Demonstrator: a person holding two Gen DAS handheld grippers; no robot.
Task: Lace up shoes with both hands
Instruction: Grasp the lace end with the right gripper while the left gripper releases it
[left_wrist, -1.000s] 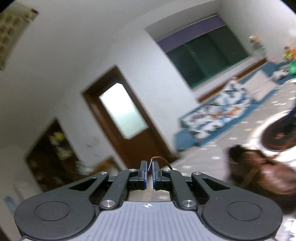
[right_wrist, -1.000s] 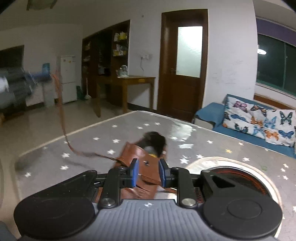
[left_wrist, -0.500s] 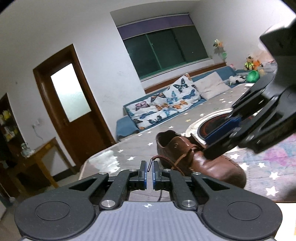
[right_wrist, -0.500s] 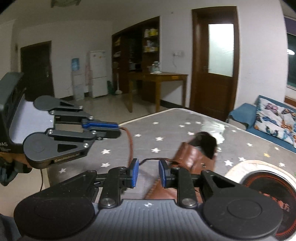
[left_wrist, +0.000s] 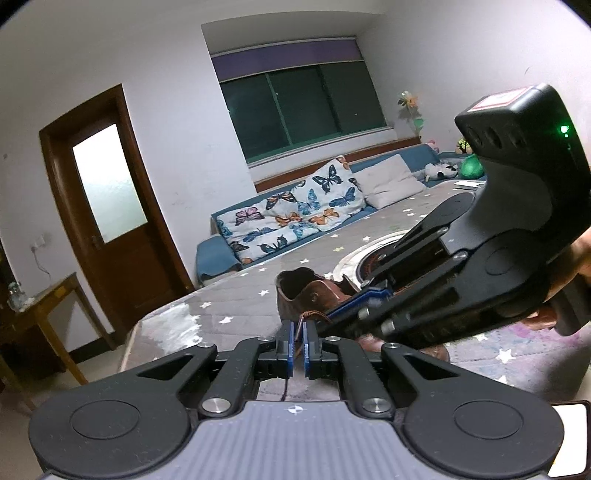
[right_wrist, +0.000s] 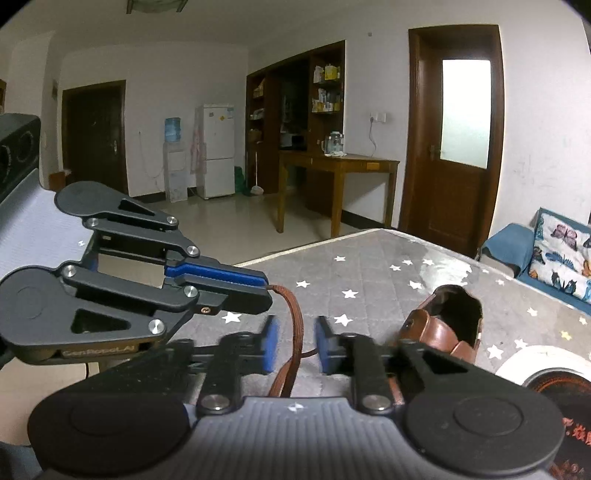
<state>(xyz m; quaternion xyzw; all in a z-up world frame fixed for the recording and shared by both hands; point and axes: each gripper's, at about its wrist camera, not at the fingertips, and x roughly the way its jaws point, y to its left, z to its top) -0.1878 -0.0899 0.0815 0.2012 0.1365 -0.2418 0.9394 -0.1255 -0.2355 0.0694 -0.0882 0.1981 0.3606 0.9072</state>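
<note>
Fingers (right_wrist: 221, 272) of the left gripper (right_wrist: 267, 286) are clamped on the brown shoelace (right_wrist: 296, 332); "GenRobot.AI" is printed on its side. The right gripper (right_wrist: 296, 345) is closing around that shoelace. The brown leather shoe (right_wrist: 443, 328) is set on the star-printed table (right_wrist: 369, 266).

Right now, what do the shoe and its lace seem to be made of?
The shoe looks like brown leather, or a good imitation: smooth, with a soft shine along the heel collar. The lace looks like woven textile cord, reddish brown and matt, with a fine braid showing and a limp curve.
</note>
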